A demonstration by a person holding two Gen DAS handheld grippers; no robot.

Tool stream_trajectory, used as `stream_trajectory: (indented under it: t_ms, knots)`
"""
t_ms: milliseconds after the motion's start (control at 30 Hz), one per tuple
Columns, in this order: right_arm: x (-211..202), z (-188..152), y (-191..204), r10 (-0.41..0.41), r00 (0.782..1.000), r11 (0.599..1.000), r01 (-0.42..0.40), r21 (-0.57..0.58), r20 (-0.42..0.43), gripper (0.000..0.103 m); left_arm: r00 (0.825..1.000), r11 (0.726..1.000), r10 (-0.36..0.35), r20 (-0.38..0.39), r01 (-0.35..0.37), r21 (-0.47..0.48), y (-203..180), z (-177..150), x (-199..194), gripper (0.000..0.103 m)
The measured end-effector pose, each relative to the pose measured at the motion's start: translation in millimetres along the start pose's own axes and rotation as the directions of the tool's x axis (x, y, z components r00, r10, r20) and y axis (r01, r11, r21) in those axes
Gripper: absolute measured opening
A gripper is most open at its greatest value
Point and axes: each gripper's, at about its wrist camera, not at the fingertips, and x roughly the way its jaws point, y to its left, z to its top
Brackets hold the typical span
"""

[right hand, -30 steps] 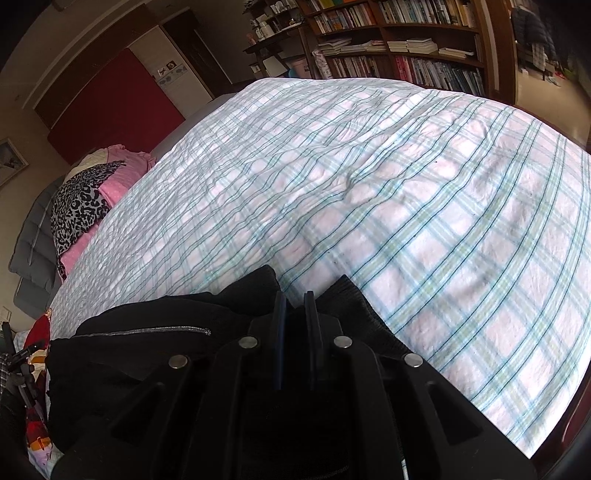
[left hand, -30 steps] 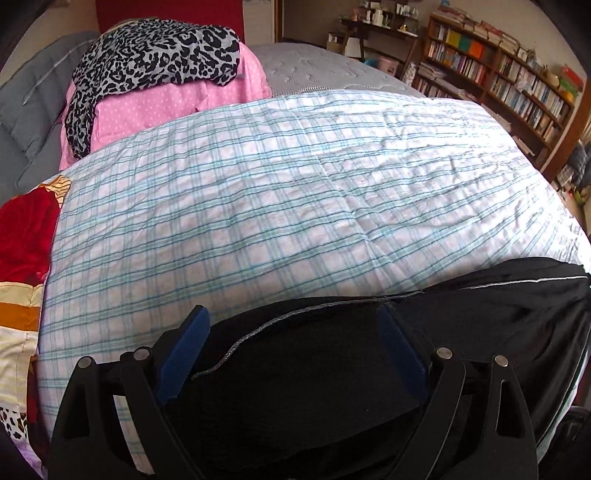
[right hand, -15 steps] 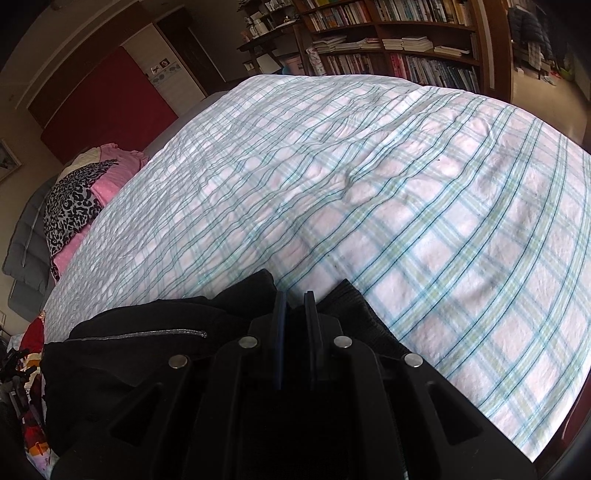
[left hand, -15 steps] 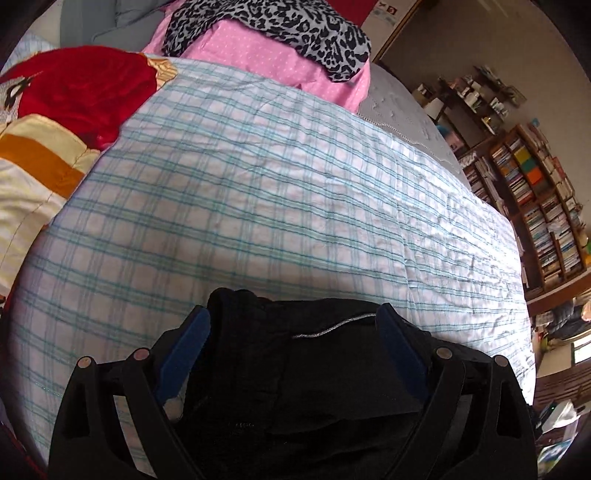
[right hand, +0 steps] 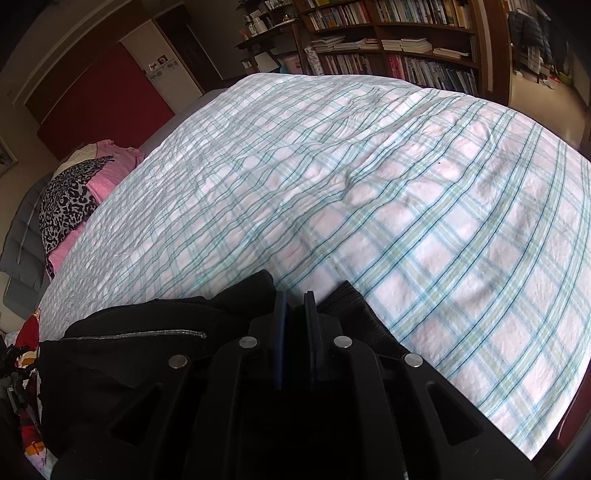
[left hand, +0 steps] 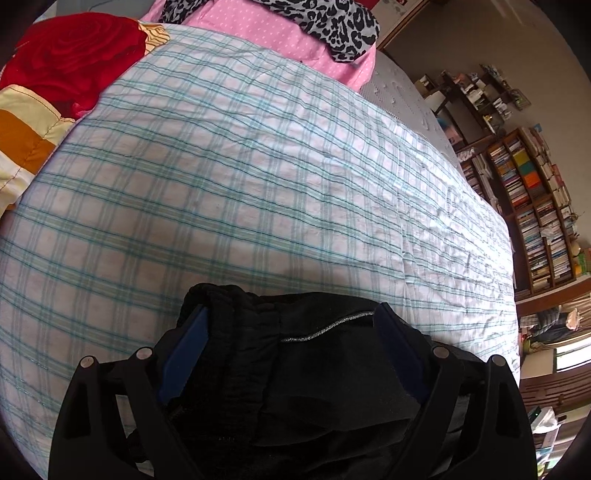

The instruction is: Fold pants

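The black pants [left hand: 295, 354] lie bunched at the near edge of the plaid bed cover [left hand: 240, 184], with a silver zipper line showing. My left gripper [left hand: 291, 317] is open, its blue-padded jaws wide apart on either side of the gathered waistband. In the right wrist view my right gripper [right hand: 294, 299] is shut on the black pants [right hand: 147, 354], its two pads pressed close together with dark fabric bulging on both sides. The pants' legs are hidden below both views.
A pile of pink and leopard-print clothes [left hand: 295, 22] sits at the far end of the bed, with a red and yellow blanket [left hand: 55, 74] at the left. Bookshelves [right hand: 406, 48] line the far wall. A grey cushion [right hand: 18, 240] lies beyond the pile.
The left gripper swung left and moved up to the bunched waistband end of the pants, which now sits between its open jaws. The right gripper stayed shut on the fabric and hardly moved.
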Motion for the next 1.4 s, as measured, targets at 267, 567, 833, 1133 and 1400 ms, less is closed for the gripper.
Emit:
stream_trajectory:
  t_ms: [267,567,833,1133,1400]
  knots:
    - [2,0,0,-0.015,1.0,1.0,0.015,-0.005,0.004,0.009,0.999,0.999,-0.044,-0.022,0.043,-0.03,12,-4,7,0.082]
    - [0,3,6,-0.04,0.999,0.999,0.04,-0.031,0.002,0.009,0.995,0.992,0.037,0.088,-0.026,-0.126,30,-14,-11,0.015]
    - [-25,19,20,-0.025,0.996,0.998,0.03,-0.06,0.085,0.009,0.959,0.992,-0.108,0.263,0.121,-0.032,16,-54,-101,0.013]
    - [-65,1,11,-0.06,0.984,0.997,0.067,-0.036,0.168,0.009,0.915,0.983,-0.168,0.367,0.184,-0.007,43,-163,-171,0.013]
    - [-82,-18,-36,-0.113,0.986,0.988,0.099,0.117,0.124,0.01,0.923,0.981,-0.125,0.363,0.169,-0.094,90,-229,-163,0.013]
